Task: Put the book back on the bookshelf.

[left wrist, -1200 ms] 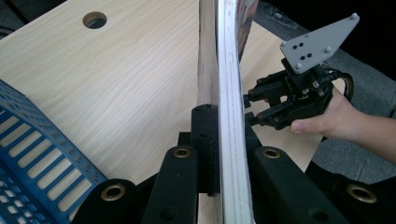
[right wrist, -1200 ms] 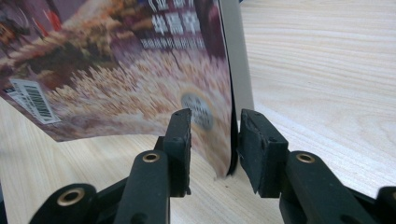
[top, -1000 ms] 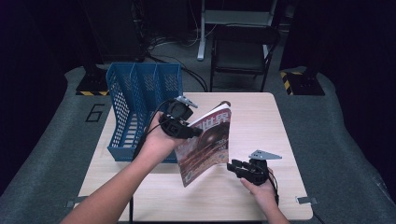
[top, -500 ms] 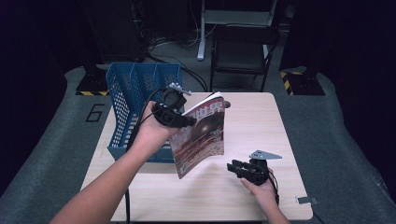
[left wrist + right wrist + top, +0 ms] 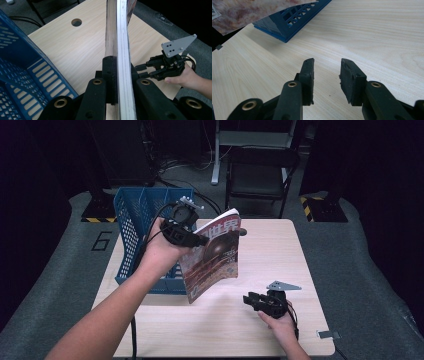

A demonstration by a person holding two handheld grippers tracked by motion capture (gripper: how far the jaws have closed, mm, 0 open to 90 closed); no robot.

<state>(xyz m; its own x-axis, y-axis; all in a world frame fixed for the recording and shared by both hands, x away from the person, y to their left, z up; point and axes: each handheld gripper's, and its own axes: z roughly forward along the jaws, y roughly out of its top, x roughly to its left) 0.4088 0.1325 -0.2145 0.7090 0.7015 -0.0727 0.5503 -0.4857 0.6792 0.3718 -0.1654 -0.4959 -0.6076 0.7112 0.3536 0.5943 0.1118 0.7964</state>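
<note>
Left gripper (image 5: 192, 239) fingers clamp glossy brown-covered magazine (image 5: 212, 255) upright, lifted beside blue plastic slotted file rack (image 5: 131, 227) at desk (image 5: 270, 245) left. Likely destination: rack slot; keep spine vertical. Right gripper (image 5: 252, 300) fingers apart, empty, near right.

On the table (image 5: 300, 255), at its left edge: a slotted basket (image 5: 135, 235). Just right of the basket, lifted clear of the tabletop: a magazine (image 5: 212, 257), pinched at its near-left edge by the left claw (image 5: 192, 240). Toward the near right corner, well apart from both: the right claw (image 5: 252, 301), low over the bare tabletop. Behind the table, on the floor: a chair (image 5: 257, 175).
</note>
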